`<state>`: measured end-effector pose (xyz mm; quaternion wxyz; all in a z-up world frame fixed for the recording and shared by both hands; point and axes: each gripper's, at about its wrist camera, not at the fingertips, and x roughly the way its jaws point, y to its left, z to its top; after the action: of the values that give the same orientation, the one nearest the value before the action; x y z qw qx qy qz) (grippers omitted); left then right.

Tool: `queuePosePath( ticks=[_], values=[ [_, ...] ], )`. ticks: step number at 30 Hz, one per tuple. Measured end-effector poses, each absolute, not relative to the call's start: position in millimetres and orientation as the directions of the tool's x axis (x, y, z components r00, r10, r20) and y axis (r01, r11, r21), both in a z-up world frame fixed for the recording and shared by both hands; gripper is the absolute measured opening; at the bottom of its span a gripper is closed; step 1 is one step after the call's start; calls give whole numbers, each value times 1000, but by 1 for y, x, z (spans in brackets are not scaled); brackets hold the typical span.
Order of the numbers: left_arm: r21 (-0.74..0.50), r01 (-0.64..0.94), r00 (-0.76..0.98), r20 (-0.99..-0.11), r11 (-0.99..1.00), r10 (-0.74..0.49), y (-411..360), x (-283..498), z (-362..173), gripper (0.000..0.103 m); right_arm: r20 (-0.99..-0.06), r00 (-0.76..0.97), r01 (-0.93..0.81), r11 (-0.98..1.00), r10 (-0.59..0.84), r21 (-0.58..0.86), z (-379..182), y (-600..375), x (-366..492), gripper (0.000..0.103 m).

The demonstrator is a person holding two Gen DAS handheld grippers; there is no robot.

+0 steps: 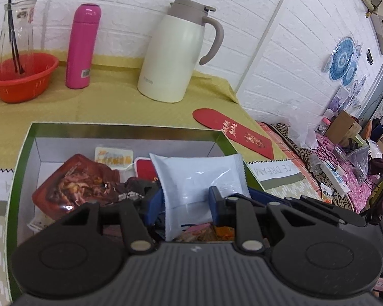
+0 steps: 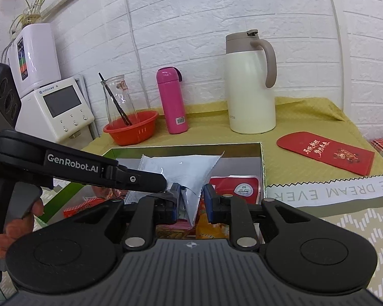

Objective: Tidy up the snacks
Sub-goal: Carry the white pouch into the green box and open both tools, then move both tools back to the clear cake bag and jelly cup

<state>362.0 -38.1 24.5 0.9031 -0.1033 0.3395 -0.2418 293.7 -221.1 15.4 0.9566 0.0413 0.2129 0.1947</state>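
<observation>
1. Left wrist: my left gripper (image 1: 186,199) is clamped on the white snack packet (image 1: 199,176), holding it upright over the green box (image 1: 23,153) of snacks.
2. Right wrist: my right gripper (image 2: 191,199) pinches the same packet's corner, steadying it above the box on the desk (image 2: 306,119).

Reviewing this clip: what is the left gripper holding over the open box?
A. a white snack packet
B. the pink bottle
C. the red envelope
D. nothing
A: the left gripper has its blue pads closed on the white snack packet above the box; the pink bottle and red envelope sit untouched on the tablecloth.
</observation>
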Motion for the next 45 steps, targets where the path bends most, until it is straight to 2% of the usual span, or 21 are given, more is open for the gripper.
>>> queuePosePath(
  ticks=[1, 2, 3, 4, 5, 8, 13, 35, 38, 45],
  values=[
    [-355, 364, 654, -561, 861, -508, -37, 364, 23, 38, -397, 836, -348, 926, 378, 148, 14, -221, 296, 49],
    [-362, 351, 665, -553, 864, -502, -36, 364, 21, 73, -400, 840, -342, 930, 367, 133, 12, -221, 298, 56],
    [-367, 333, 690, -532, 868, -490, -33, 362, 21, 86, -397, 841, -348, 929, 367, 122, 10, -221, 297, 67],
    [-367, 319, 719, -507, 874, -475, -31, 357, 21, 86, -392, 842, -357, 928, 370, 109, 9, -222, 295, 100],
    [-357, 312, 733, -498, 880, -462, -30, 355, 22, 88, -382, 847, -359, 928, 368, 97, 9, -221, 292, 103],
    [-325, 301, 741, -512, 897, -434, -30, 351, 24, 88, -331, 877, -357, 933, 349, 39, 8, -220, 280, 103],
    [-267, 267, 759, -534, 926, -373, -32, 342, 28, 88, -353, 867, -362, 931, 352, 41, 10, -218, 276, 103],
    [-208, 267, 794, -506, 941, -337, -27, 265, 67, 89, -277, 890, -366, 930, 361, 37, 54, -226, 208, 103],
    [-230, 264, 795, -498, 936, -347, -20, 247, 65, 89, -289, 888, -362, 931, 356, 35, 56, -229, 197, 103],
    [-365, 247, 754, -510, 898, -415, 0, 210, 33, 88, -328, 882, -345, 938, 339, 41, 43, -246, 171, 103]
  ],
)
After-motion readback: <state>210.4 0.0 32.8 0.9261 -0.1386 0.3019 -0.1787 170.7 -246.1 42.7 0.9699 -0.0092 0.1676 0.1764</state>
